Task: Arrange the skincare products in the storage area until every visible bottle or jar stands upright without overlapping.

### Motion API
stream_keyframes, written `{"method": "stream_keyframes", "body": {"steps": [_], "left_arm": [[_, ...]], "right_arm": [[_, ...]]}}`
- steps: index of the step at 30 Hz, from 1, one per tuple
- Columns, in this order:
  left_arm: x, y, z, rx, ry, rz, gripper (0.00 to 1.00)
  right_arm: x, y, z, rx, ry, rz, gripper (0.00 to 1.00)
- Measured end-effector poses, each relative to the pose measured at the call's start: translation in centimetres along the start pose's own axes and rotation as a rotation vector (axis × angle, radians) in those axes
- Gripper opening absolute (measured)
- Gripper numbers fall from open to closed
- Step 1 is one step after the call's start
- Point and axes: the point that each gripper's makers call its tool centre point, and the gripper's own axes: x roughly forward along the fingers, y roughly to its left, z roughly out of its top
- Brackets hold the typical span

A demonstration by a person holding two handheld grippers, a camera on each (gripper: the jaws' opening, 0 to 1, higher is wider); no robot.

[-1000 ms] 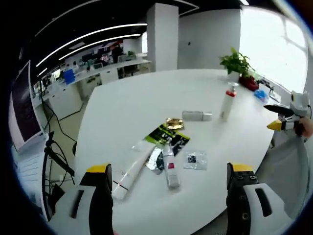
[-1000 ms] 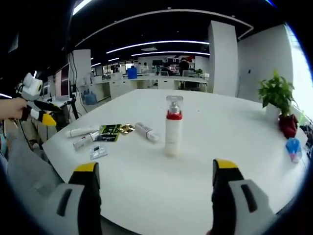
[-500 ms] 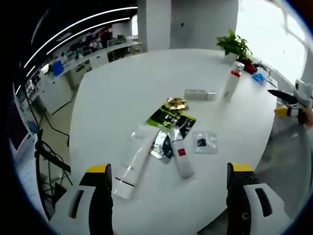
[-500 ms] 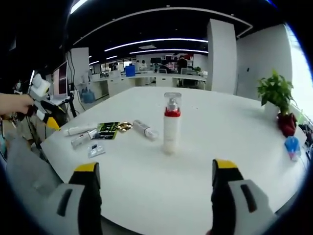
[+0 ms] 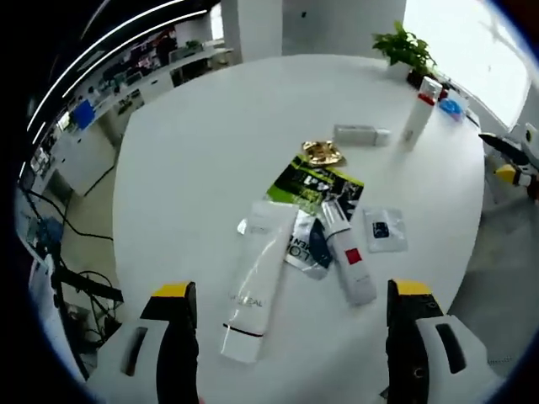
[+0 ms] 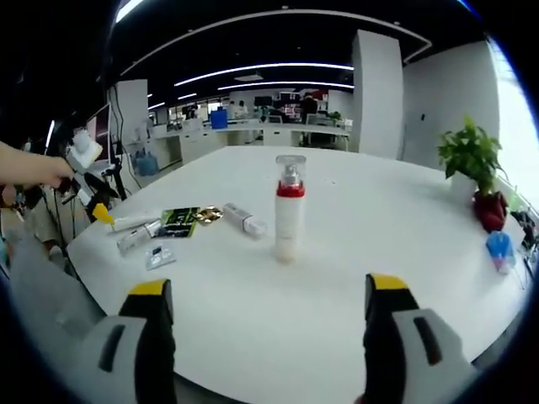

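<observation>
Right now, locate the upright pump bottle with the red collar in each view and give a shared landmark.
Left gripper view: pump bottle stands upper right, near the table's far edge.
Right gripper view: pump bottle stands at centre, ahead of the tongs.
Shared landmark: the potted plant beyond it.

tubes (image 5: 257, 290) flat (sachets (image 5: 318, 187) beside) — bottle (image 6: 288, 208) apart
</observation>
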Motion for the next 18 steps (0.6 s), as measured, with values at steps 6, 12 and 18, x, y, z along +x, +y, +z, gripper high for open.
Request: {"method": "stream_keyframes", "body": {"steps": [6, 12, 18], "left_arm": [[2.1, 0.9, -0.3, 0.032, 0.074, -0.008, 0.76], [3.9, 1.6, -0.6, 0.086, 0.139, -0.018, 0.65], [5.2, 2.0, -1.4, 0.113, 0.212, -0.032, 0.63]], "right_arm": [[0.0, -0.3, -0.2, 0.005, 0.007, -0.015, 0.95], [0.0, -0.4, -0.4, -0.003, 0.017, -0.026, 0.94], [0.0, -0.3, -0.2, -0.017, 0.009, -0.029, 0.95]]}}
